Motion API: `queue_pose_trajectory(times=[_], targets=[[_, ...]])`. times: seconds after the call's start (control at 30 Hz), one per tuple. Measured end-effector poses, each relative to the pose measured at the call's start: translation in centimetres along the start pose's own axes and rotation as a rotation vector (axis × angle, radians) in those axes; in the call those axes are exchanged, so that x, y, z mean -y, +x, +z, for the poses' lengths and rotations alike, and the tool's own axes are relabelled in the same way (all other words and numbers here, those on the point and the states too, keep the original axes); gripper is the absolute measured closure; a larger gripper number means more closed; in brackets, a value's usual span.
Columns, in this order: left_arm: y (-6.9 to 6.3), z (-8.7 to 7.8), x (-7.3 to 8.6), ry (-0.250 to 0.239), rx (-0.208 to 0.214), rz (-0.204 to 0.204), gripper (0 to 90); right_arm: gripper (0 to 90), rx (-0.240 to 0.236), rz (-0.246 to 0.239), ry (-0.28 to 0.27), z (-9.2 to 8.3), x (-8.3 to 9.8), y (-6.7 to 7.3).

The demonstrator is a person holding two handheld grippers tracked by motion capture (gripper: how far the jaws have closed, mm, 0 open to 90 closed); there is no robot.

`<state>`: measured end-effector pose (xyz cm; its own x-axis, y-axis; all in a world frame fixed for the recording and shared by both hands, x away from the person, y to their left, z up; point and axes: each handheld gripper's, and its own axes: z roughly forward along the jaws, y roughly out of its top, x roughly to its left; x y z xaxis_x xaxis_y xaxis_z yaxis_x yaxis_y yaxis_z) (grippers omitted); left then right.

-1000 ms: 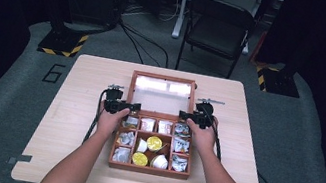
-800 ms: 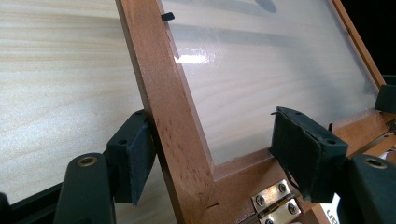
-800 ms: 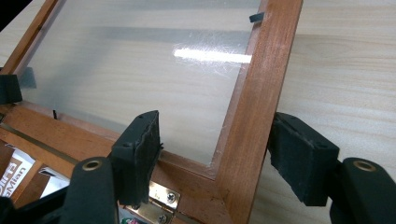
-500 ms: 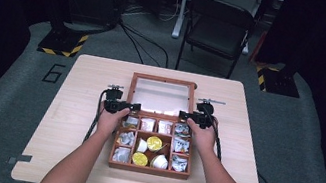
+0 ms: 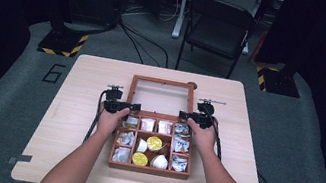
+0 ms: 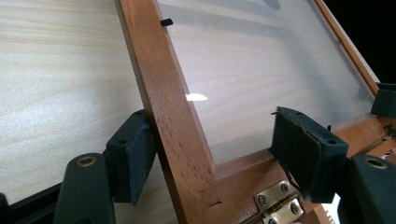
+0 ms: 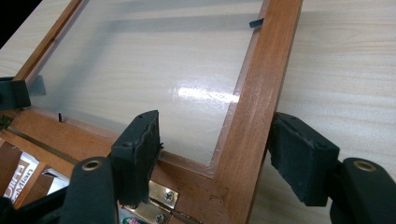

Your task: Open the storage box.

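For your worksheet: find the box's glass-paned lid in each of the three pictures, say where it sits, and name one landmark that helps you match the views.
High view: the lid lies open at centre, beyond the compartments.
Left gripper view: the lid fills the upper right; its frame rail runs between the tool's jaws.
Right gripper view: the lid fills the upper left; its frame rail passes between the jaws.
Shared landmark: the brass hinges at the lid's near corners.

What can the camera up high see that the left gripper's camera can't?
High view alone: the box's compartments with yellow-topped cups and packets, both hands, the right gripper, a chair behind the table.

Left gripper view alone: a brass hinge with screws at the lid's corner, and the left gripper with its jaws set either side of the lid's wooden side rail.

Both: the open glass lid laid back and the pale wooden table.
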<state>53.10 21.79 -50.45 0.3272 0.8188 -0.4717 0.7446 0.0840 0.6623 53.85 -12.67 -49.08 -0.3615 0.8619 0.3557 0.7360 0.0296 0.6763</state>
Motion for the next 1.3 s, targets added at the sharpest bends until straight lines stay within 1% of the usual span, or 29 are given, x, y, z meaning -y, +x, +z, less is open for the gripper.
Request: queue_pose_trajectory(times=[0.1,0.23,0.3,0.4,0.43,0.47,0.5,0.57,0.6,0.63,0.67,0.7,0.77,0.8,0.83,0.87,1.07,1.1,1.13,1.17,1.2,1.3], targets=[[-0.02,0.0,0.0,0.001,-0.001,-0.002,31.2,33.8,-0.001,0.007,0.003,0.0,0.0,0.0],[-0.11,0.03,0.03,-0.001,-0.006,-0.016,31.2,33.8,-0.001,0.001,0.003,0.02,-0.03,-0.05],[-0.01,0.04,0.04,0.001,-0.005,-0.011,31.1,33.8,-0.003,0.008,0.004,0.05,-0.02,-0.07],[0.07,0.08,0.06,0.004,-0.002,-0.018,31.1,33.8,-0.008,0.013,0.005,0.09,0.02,-0.18],[-0.02,0.1,0.07,0.002,-0.008,-0.017,30.5,33.8,-0.009,0.024,0.012,0.06,0.03,-0.14],[-0.1,0.12,0.07,0.002,-0.016,-0.006,29.7,33.8,-0.013,0.035,0.017,0.06,0.03,-0.14],[-0.07,0.14,0.07,0.003,-0.017,-0.002,29.0,33.8,-0.014,0.037,0.019,0.09,0.04,-0.23],[0.0,0.2,0.12,0.002,-0.013,-0.017,29.0,33.8,-0.017,0.041,0.016,0.14,0.07,-0.32],[0.07,0.21,0.13,0.004,-0.01,-0.019,29.0,33.8,-0.02,0.048,0.019,0.14,0.09,-0.32],[0.04,0.25,0.15,0.002,-0.008,-0.032,28.9,33.8,-0.023,0.061,0.025,0.12,0.1,-0.31],[0.1,0.26,0.15,0.005,-0.007,-0.028,28.9,33.8,-0.025,0.058,0.025,0.16,0.11,-0.43],[0.08,0.29,0.16,0.004,-0.006,-0.037,28.8,33.8,-0.028,0.062,0.025,0.21,0.13,-0.49],[0.17,0.3,0.14,0.01,-0.005,-0.037,28.7,33.8,-0.032,0.082,0.033,0.23,0.14,-0.48],[0.19,0.31,0.15,0.011,-0.004,-0.036,28.6,33.8,-0.033,0.078,0.033,0.26,0.14,-0.56],[0.2,0.32,0.15,0.011,-0.004,-0.038,28.5,33.8,-0.034,0.092,0.044,0.21,0.13,-0.51],[0.28,0.34,0.14,0.01,-0.005,-0.029,28.5,33.8,-0.034,0.087,0.041,0.25,0.13,-0.58],[0.23,0.36,0.16,0.009,-0.006,-0.034,28.2,33.9,-0.034,0.09,0.039,0.33,0.12,-0.64],[0.28,0.34,0.14,0.012,-0.007,-0.028,28.1,33.8,-0.034,0.091,0.039,0.33,0.12,-0.63],[0.29,0.36,0.16,0.012,-0.006,-0.032,28.0,33.9,-0.035,0.093,0.04,0.34,0.12,-0.65],[0.25,0.36,0.18,0.014,-0.005,-0.045,28.0,33.9,-0.037,0.098,0.042,0.35,0.13,-0.67],[0.22,0.37,0.19,0.012,-0.007,-0.044,28.0,33.9,-0.038,0.105,0.044,0.37,0.14,-0.69],[0.22,0.36,0.18,0.012,-0.008,-0.044,27.9,33.9,-0.037,0.107,0.044,0.37,0.14,-0.67]])
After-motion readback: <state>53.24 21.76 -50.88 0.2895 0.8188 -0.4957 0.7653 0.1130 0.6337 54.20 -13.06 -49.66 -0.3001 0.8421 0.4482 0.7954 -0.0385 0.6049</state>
